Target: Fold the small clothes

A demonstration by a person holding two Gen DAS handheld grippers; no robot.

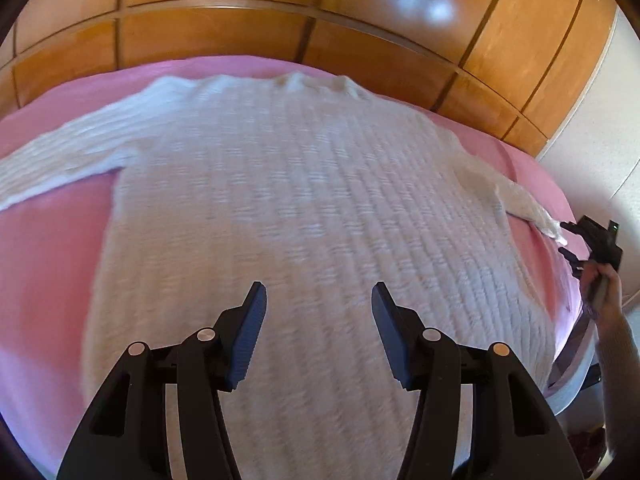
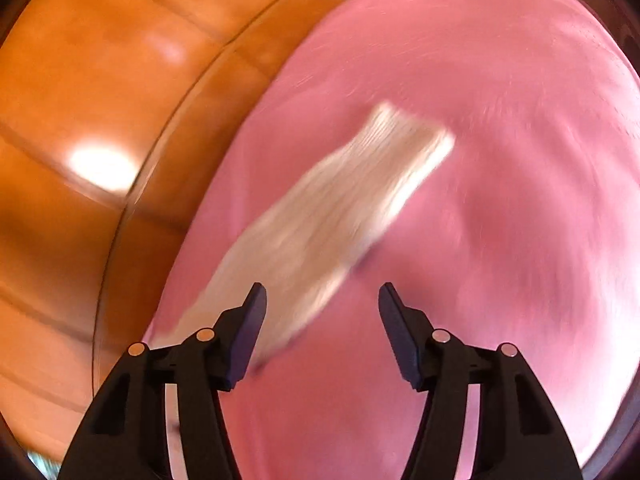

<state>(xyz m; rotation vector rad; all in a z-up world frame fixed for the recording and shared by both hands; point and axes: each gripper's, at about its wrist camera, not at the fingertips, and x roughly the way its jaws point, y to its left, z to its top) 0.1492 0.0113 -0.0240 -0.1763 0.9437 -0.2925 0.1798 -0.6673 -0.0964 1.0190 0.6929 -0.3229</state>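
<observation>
A white ribbed knit sweater (image 1: 304,184) lies spread flat on the pink bed sheet (image 1: 48,264), collar at the far side and a sleeve stretched out to each side. My left gripper (image 1: 319,286) hovers open over the sweater's lower body, with nothing between its fingers. At the far right a hand (image 1: 612,304) holds my right gripper (image 1: 563,237) by the end of the right sleeve (image 1: 520,200). In the blurred right wrist view the sleeve (image 2: 340,208) lies slantwise on the sheet (image 2: 500,200) and passes behind the left finger (image 2: 248,328). My right gripper (image 2: 323,286) is open over pink sheet.
Glossy wooden panels (image 1: 240,36) rise behind the bed and fill the left of the right wrist view (image 2: 80,120). A white wall (image 1: 592,152) stands at the right. The bed's edge (image 1: 576,344) drops off at the right, close to the person's arm.
</observation>
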